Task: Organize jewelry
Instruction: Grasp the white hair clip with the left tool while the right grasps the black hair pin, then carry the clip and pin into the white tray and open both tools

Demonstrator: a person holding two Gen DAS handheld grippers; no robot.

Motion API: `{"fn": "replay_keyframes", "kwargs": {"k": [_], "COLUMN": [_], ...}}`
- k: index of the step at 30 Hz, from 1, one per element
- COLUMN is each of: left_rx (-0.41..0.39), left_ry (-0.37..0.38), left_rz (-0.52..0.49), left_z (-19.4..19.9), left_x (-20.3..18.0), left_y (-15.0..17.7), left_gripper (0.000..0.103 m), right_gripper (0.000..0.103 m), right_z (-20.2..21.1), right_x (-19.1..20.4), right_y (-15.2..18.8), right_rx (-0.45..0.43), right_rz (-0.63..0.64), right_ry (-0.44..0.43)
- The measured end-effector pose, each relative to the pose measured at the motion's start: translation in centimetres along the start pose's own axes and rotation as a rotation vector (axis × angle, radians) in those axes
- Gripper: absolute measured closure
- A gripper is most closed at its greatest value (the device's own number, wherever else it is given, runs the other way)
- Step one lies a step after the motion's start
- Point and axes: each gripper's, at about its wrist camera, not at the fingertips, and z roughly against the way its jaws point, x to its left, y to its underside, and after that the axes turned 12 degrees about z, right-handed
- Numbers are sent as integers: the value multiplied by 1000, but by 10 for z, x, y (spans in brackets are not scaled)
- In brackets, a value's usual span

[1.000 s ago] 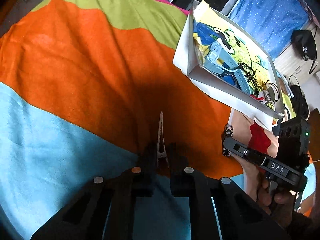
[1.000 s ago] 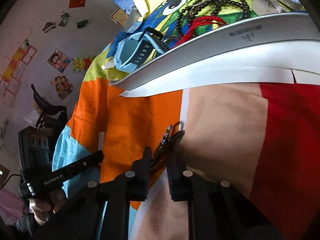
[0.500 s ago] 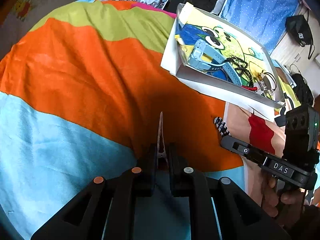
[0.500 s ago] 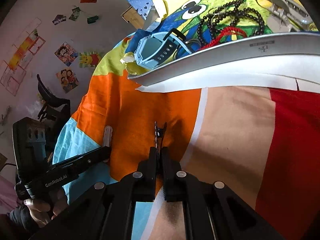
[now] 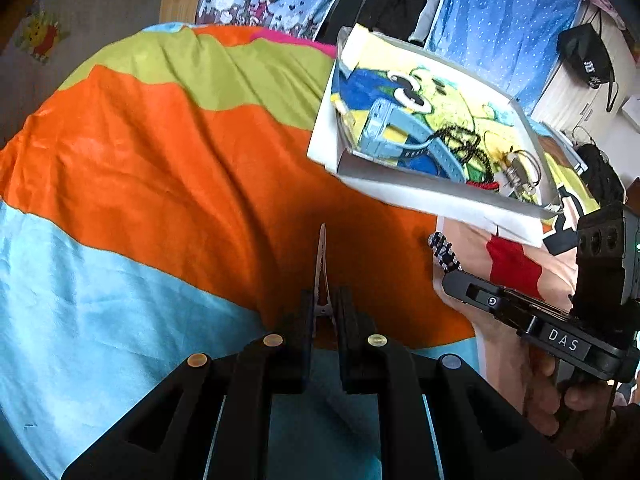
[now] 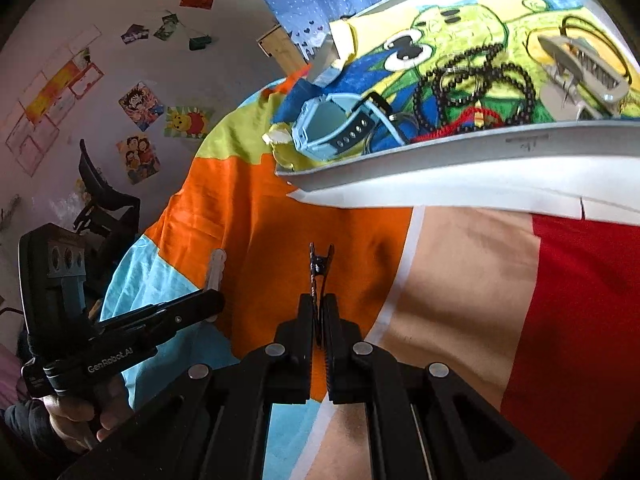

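Open blanket [image 5: 168,168] ahead; tray [image 5: 420,180] wall beyond, to the right.

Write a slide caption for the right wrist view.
Right hand-held gripper clamps a black-and-white patterned hair clip above the striped orange blanket, below a shallow white tray of jewelry.

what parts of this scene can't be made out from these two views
- Silver hair clip: rear end hidden between the left tongs, left wrist view.
- Black checkered clip: lower part hidden by the right tongs, right wrist view.
- Tray: right end cut off by the frame edge; its printed mark is blurred.
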Motion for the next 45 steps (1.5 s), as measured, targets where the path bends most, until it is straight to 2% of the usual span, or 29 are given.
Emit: {"fn": "replay_keyframes", "kwargs": {"k": [9, 14, 18, 22, 24, 29, 37, 45], "left_rx": [-139, -184, -198, -176, -151, -81, 14, 56], "left_ry": [28, 70, 128, 155, 167, 161, 107, 80], "left_rz": [-41, -47, -44, -60, -73, -113, -164, -165], "left_z": [20, 10, -10, -37, -55, -100, -152, -168], "left_x": [-19, -50, -86, -123, -144, -182, -211, -212], "left_y": [-15, -46, -79, -104, -112, -124, -126, -126], "left_gripper": [94, 94, 94, 94, 94, 94, 94, 94], "right_gripper": [98, 98, 98, 98, 98, 98, 98, 98], "right_z": [26, 45, 76, 107, 119, 126, 102, 96], "right_x": [5, -15, -41, -77, -98, -134, -146, -158], "right_y": [-27, -48, -67, -81, -84, -82, -76, -72], "right_rx": [-145, -226, -300, -358, -363, -319, -205, -178], "right_rz": [99, 101, 115, 95, 75, 20, 11, -29], "right_ry": [47, 100, 223, 367, 432, 508, 522, 505]}}
